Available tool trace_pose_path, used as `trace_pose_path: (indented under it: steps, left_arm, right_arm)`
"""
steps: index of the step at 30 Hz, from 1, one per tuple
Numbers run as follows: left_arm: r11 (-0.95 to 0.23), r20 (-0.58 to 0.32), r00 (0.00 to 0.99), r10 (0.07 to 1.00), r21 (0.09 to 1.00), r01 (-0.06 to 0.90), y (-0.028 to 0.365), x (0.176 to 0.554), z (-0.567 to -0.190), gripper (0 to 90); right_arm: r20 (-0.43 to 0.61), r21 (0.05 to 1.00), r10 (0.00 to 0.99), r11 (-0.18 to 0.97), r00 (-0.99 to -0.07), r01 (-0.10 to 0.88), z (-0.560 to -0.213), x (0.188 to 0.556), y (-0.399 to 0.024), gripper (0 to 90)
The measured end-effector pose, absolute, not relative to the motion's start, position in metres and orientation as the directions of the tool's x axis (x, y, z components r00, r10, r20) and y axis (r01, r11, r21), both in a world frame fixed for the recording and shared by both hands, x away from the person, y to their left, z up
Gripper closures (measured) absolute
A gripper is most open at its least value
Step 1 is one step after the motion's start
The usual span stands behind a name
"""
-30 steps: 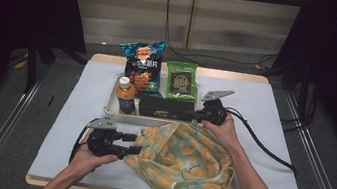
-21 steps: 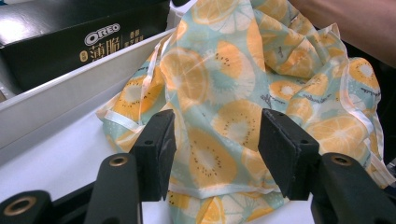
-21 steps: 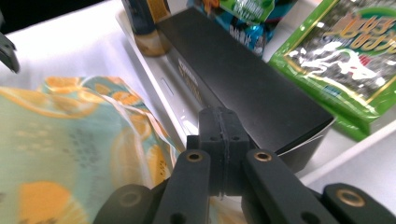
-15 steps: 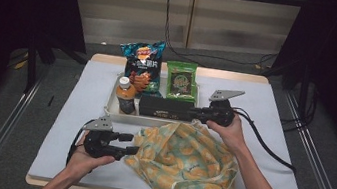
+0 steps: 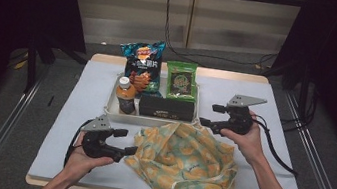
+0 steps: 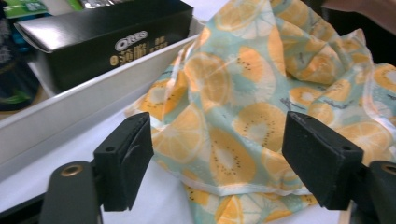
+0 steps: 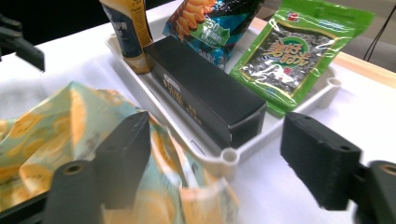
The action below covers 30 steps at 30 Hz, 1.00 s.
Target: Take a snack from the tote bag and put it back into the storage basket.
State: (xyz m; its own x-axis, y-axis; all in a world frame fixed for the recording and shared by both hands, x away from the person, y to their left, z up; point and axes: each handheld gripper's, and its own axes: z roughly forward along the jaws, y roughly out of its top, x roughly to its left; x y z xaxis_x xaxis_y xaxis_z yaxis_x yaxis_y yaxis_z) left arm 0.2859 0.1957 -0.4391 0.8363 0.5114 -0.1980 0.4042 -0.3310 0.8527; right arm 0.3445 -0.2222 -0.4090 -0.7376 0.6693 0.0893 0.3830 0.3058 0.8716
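The fruit-print bag (image 5: 183, 170) lies slumped on the bench just before the tray (image 5: 118, 112), and with your left hand-held gripper (image 5: 125, 149) and right hand-held gripper (image 5: 205, 123) freshly opened, empty-jawed, its mouth could collapse shut.

Count on the table
One fruit-print bag (image 5: 185, 170), one tray (image 5: 112, 111), two snack packets, one bottle (image 5: 126, 95), one black box (image 5: 166, 108).

The bag (image 5: 184, 170) is soft cloth, pale teal printed with orange and kiwi slices, white trim along its hem. It lies crumpled and slack on the white desk (image 5: 78, 111), its upper edge bunched against the near wall of the tray (image 5: 111, 108)
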Motion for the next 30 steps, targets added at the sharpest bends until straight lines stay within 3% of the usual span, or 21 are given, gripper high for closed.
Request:
trace_pose_path:
  steps: [12,30]
  left_arm:
    - [-0.303,-0.149,0.794,0.590,0.870,0.388,0.202,0.284,-0.432,9.6]
    - [-0.271,-0.165,0.740,0.652,0.861,0.431,0.239,0.252,-0.441,3.9]
  right_arm:
    - [0.071,0.890,0.727,0.263,-0.683,0.373,-0.401,0.304,-0.261,6.1]
    - [0.094,0.912,0.834,0.148,-0.544,0.384,-0.408,0.222,-0.309,3.0]
